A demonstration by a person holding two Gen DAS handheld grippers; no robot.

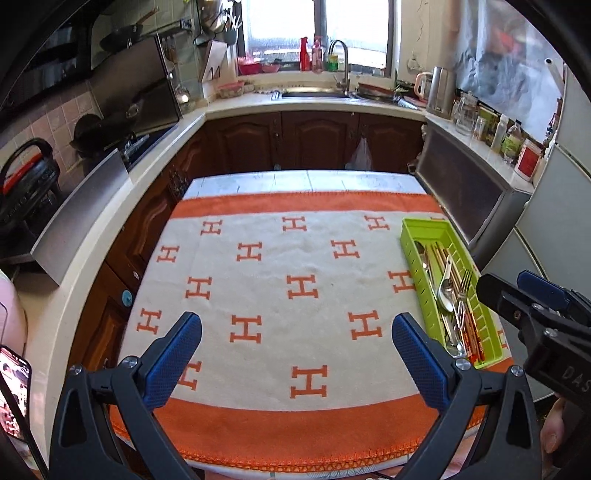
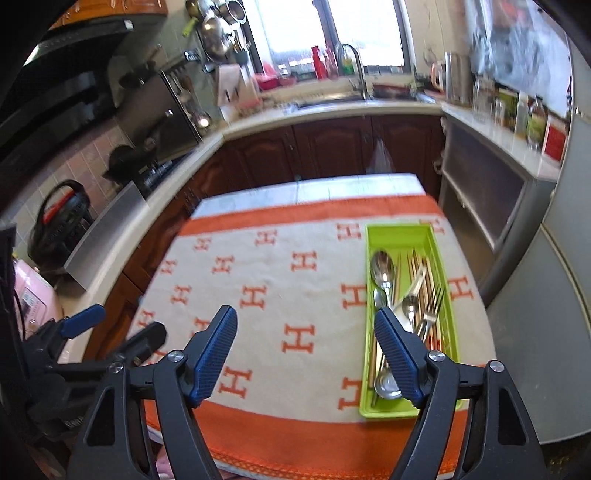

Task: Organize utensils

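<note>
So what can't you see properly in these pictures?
- Green utensil tray, right wrist view: its near right corner hides behind the right tool's finger.
- Chopsticks, same view: too thin and bundled to count.
- Right tool, left wrist view: cut off by the edge, so its opening is unclear there.
- Sink, right wrist view: blurred; contents unreadable.
- Jars on the counter: labels too small.

Bright window [image 1: 317, 33] over sink [image 1: 314, 94], dark wood cabinets [image 1: 317, 142], white countertop [image 1: 110, 206], tiled wall [image 1: 59, 122]
</note>
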